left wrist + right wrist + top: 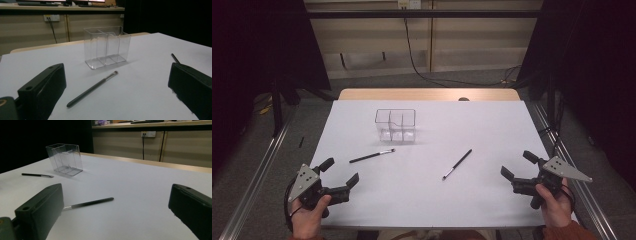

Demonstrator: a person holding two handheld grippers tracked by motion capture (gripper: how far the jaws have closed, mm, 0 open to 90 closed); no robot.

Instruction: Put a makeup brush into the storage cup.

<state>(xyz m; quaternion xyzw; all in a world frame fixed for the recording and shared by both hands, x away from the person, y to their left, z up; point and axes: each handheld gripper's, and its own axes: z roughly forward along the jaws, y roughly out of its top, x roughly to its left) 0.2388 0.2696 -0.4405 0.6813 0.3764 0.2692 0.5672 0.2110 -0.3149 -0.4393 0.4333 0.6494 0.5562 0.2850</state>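
Note:
A clear plastic organizer [395, 125] with compartments stands upright on the white table [427, 200], toward the back left. Its compartments look empty [107, 46] [64, 158]. One thin black makeup brush [372, 156] lies in front of it, bristles pointing right [91, 89] [37, 175]. A second black brush [457, 164] lies right of centre, at a slant [87, 203] [175, 58]. My left gripper [340, 172] rests at the front left corner, open, nothing between its jaws. My right gripper [518, 164] sits at the front right, open too, jaws pointing left toward the second brush.
A wooden strip [427, 94] borders the table's far edge. Metal rails [252, 185] run along both sides. Black curtains hang left and right, and a cable [417, 65] trails over the floor behind. A wall socket [51, 17] sits on the back panel.

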